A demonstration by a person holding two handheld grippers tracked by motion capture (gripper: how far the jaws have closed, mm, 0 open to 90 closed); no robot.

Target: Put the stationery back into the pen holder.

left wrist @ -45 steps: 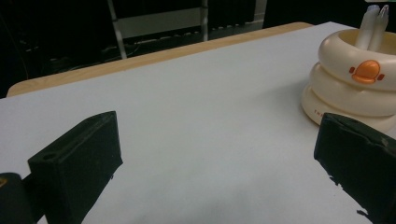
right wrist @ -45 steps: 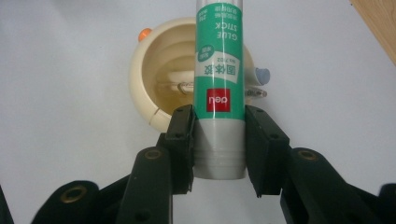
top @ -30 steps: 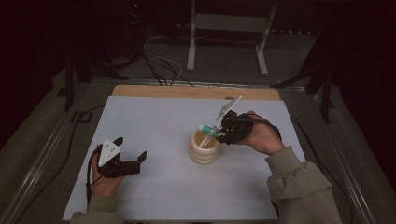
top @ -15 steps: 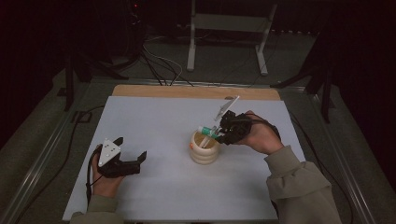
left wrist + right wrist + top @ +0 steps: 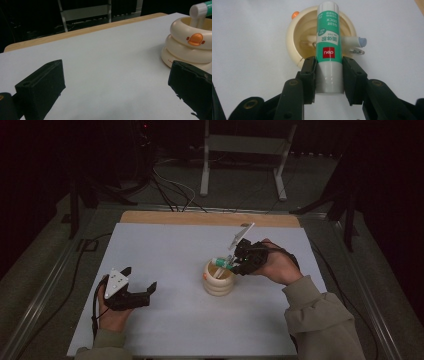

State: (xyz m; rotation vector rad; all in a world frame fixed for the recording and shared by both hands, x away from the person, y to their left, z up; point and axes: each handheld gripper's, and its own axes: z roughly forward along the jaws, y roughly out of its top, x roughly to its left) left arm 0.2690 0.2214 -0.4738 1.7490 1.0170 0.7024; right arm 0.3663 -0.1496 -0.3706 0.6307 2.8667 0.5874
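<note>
A cream, ringed pen cup (image 5: 218, 281) with an orange duck mark (image 5: 195, 39) stands mid-table. My right gripper (image 5: 235, 262) hovers just right of and above its rim, shut on a green and white glue stick (image 5: 328, 47) whose capped end pokes out over the cup's mouth (image 5: 312, 42). A white pen (image 5: 355, 41) leans inside the cup. My left gripper (image 5: 139, 281) rests at the front left of the table, open, its jaws wide apart with bare mat between them, the cup (image 5: 187, 47) off to its right.
The white mat (image 5: 165, 255) covers the table, with a strip of wood (image 5: 200, 218) at its far edge. Beyond it stand a metal frame (image 5: 240, 165) and cables on a dark floor. Metal rails run along both table sides.
</note>
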